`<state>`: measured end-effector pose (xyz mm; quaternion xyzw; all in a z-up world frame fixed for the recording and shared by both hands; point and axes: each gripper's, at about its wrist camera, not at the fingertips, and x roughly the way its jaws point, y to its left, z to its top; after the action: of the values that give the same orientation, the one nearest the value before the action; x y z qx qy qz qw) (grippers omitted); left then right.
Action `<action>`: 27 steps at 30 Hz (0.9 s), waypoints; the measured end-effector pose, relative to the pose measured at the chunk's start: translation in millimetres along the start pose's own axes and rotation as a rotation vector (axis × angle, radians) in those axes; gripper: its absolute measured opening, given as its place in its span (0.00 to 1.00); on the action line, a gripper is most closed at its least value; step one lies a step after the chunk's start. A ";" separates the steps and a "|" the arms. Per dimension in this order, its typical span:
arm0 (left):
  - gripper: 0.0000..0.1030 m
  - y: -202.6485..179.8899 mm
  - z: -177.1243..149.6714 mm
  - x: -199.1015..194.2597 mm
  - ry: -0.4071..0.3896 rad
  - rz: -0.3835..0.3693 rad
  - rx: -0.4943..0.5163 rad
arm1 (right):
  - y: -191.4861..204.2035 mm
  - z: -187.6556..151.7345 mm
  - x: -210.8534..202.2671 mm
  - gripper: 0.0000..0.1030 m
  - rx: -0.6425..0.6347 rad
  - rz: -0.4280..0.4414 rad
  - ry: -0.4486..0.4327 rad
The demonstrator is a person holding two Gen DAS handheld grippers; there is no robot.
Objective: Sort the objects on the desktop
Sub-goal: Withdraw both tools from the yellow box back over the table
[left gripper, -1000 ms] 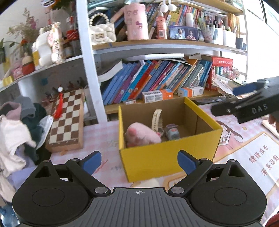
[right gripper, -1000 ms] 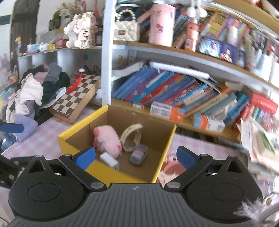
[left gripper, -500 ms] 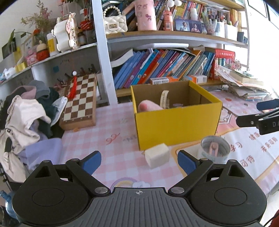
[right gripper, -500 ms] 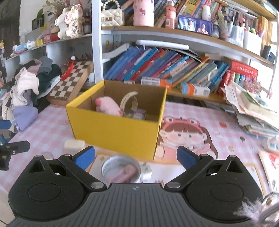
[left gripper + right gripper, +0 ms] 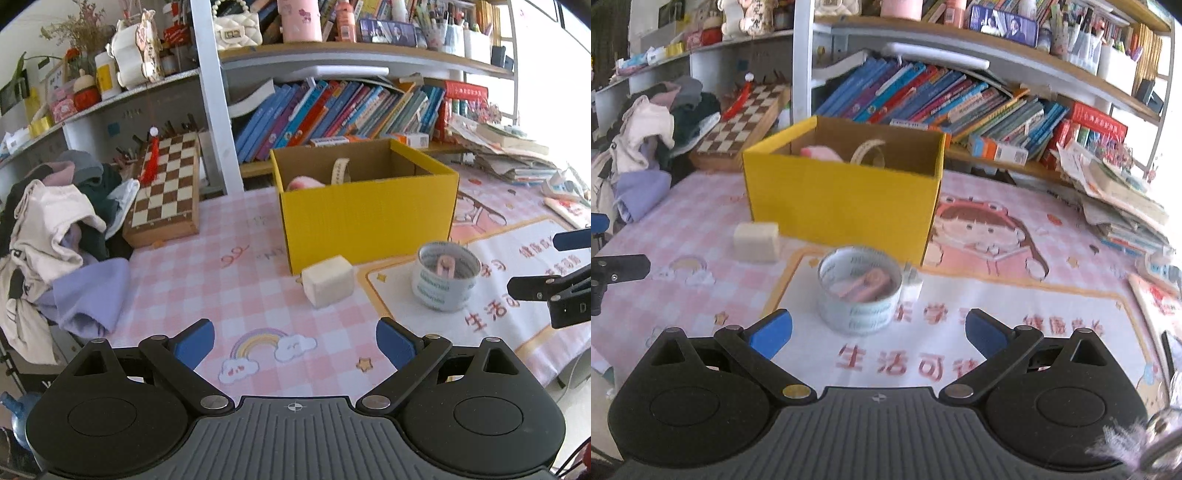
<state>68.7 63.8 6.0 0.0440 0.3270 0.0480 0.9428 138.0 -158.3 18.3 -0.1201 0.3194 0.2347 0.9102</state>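
Crowded bookshelves (image 5: 332, 110) loom behind everything, and below them the pink checked tabletop (image 5: 229, 295) stretches toward me with work left on it. Both hands are empty right now: my left gripper (image 5: 295, 341) hangs low over the rainbow print with its blue pads spread wide, and my right gripper (image 5: 879, 330) is just as wide, nothing between the jaws. Straight ahead of the right one sits the squat white roll of tape (image 5: 860, 290) with a small pink clip-like thing (image 5: 866, 284) lying inside its ring, and a little white block (image 5: 911, 286) is touching its far right side. Off to the left, the cream rectangular eraser-like block (image 5: 328, 281) rests just in front of the yellow cardboard box (image 5: 365, 218), which already holds a pink plush toy (image 5: 304, 183) and a beige strap (image 5: 339, 170). Here's where it could slip, I reckon: if I close on the tape roll from above, the pink piece may drop out when I lift, and the small white block could get knocked away. The roll's wall looks thin and smooth, so a shallow pinch might let it twist. The cream block sits close to the box wall, so a clumsy approach from my left could shove it against the cardboard or nudge the box itself. The two grippers are near each other too, so they could collide.
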 end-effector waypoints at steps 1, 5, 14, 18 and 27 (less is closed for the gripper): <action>0.93 -0.8 -1.8 0.6 0.006 -0.002 0.004 | 1.5 -1.7 0.1 0.98 0.001 0.001 0.006; 0.93 -4.2 -7.0 2.8 0.025 -0.014 0.013 | 6.1 -8.3 1.8 0.98 0.007 0.005 0.036; 0.93 -20.8 -21.2 10.6 0.097 -0.082 0.043 | 20.5 -21.4 13.2 0.98 0.012 0.051 0.152; 0.93 -21.5 -20.7 12.5 0.104 -0.082 0.048 | 23.1 -20.6 13.7 0.98 -0.005 0.058 0.157; 0.93 -23.0 -14.8 17.8 0.100 -0.083 0.047 | 20.5 -16.0 17.5 0.98 -0.023 0.060 0.153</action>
<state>74.8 43.8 -19.1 0.0503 0.3762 0.0033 0.9252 131.3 -140.4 -6.6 -0.1386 0.3887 0.2559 0.8742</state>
